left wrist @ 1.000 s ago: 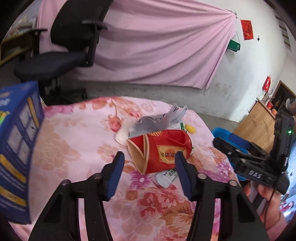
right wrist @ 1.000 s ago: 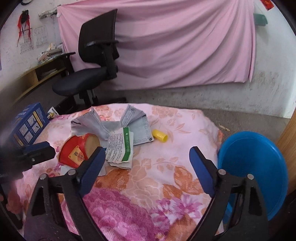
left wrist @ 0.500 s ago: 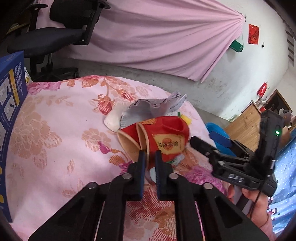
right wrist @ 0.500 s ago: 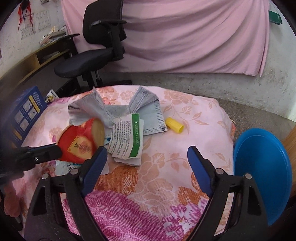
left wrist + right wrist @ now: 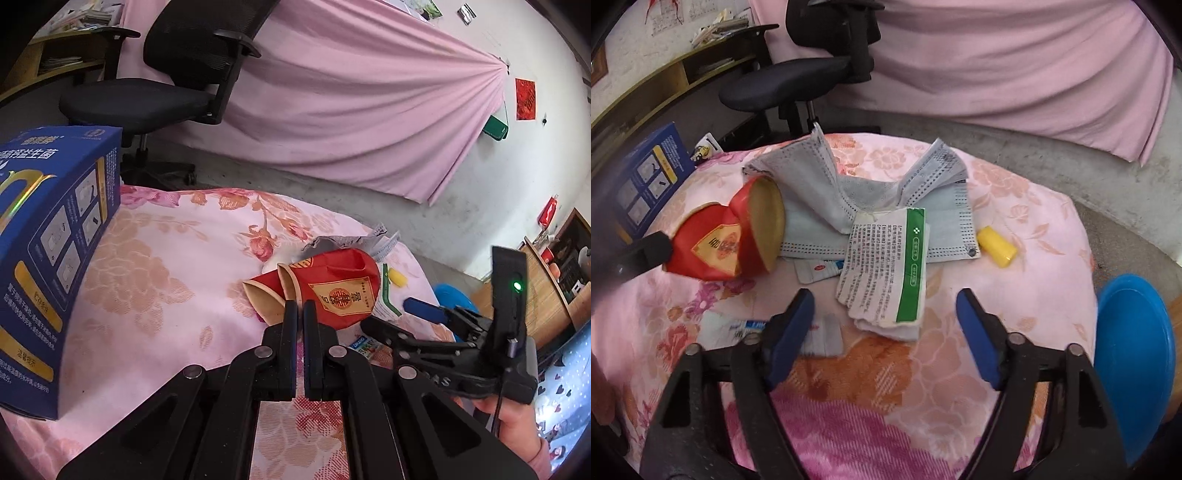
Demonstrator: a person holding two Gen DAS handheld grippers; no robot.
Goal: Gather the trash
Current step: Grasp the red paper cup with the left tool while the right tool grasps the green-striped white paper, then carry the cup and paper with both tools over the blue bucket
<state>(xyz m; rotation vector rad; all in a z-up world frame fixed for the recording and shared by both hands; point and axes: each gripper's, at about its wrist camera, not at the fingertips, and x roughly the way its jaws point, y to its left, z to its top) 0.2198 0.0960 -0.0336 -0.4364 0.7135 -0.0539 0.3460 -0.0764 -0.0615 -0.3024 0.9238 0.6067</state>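
- L gripper (image 5: 299, 314): fingers pinched tight on rim of the crushed red paper cup (image 5: 336, 291); cup sticks out ahead of the tips, lifted off the floral cloth (image 5: 177, 258).
- R gripper (image 5: 884, 317): fingers wide apart, nothing between them, hovering over cloth.
- Just ahead of R tips: folded leaflet w/ green stripe (image 5: 886, 266), lying on grey face masks (image 5: 871, 192).
- Ahead-right of R: yellow cap (image 5: 996, 251).
- By R's left finger: flat sachet (image 5: 746, 328).
- Far right of R: blue bin (image 5: 1134, 350).
- Left of L: blue box (image 5: 48, 251).
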